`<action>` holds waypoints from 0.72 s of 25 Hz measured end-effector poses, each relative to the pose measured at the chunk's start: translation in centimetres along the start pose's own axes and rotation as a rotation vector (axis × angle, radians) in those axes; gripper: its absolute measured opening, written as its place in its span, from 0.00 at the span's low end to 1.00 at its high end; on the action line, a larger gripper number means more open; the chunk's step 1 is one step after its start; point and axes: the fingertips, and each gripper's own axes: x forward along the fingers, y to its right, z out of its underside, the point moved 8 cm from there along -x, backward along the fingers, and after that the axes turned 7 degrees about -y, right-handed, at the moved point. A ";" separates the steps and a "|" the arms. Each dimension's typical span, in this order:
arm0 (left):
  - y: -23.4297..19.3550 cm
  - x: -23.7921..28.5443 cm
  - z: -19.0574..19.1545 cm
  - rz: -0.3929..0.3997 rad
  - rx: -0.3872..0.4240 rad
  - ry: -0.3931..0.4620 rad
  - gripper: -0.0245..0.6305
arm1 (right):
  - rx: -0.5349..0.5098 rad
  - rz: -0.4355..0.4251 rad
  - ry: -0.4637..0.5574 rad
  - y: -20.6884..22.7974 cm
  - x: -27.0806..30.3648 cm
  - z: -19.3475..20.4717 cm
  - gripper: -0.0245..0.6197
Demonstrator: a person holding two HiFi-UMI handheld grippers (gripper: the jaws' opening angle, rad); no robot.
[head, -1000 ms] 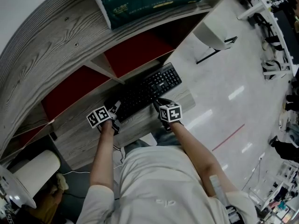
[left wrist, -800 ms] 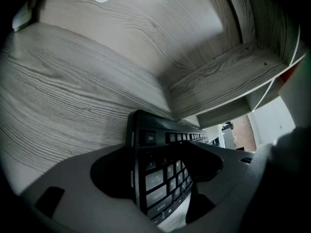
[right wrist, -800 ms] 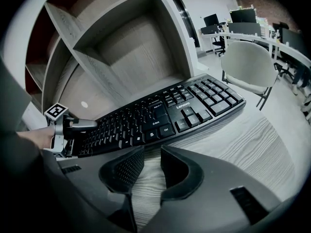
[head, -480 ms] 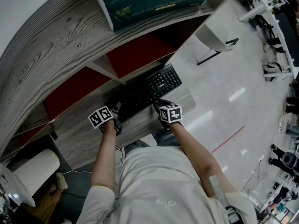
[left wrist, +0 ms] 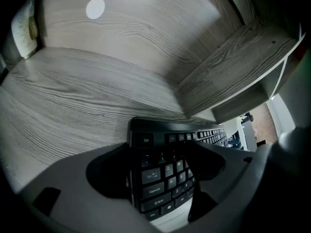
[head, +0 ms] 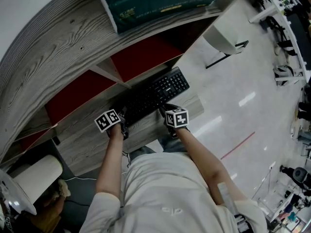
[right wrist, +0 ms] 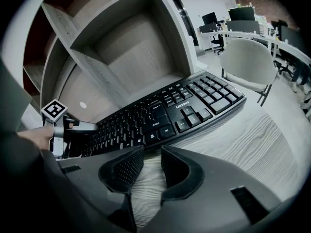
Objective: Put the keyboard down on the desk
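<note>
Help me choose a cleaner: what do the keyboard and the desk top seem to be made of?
The keyboard looks like black moulded plastic with a matte finish; its keys carry white printed legends and catch only a dull sheen. The desk shows a pale grey wood grain, matte and very even, so probably laminate or veneer over board rather than solid wood, though the look leaves that open.

Office: rows of white desks (right wrist: 257,37), monitors (right wrist: 242,13), chair (right wrist: 249,62) (polished floor (head: 233,86)).

Keyboard (left wrist: 163,178) between just-opened fingers (left wrist: 108,173)
</note>
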 end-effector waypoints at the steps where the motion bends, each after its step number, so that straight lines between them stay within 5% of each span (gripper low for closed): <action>1: 0.1 0.0 0.0 -0.017 0.000 0.004 0.60 | 0.001 -0.002 0.001 0.0 0.1 0.0 0.25; 18: 0.4 0.2 0.0 -0.091 0.037 -0.036 0.62 | 0.001 0.027 -0.028 0.2 0.5 -0.2 0.26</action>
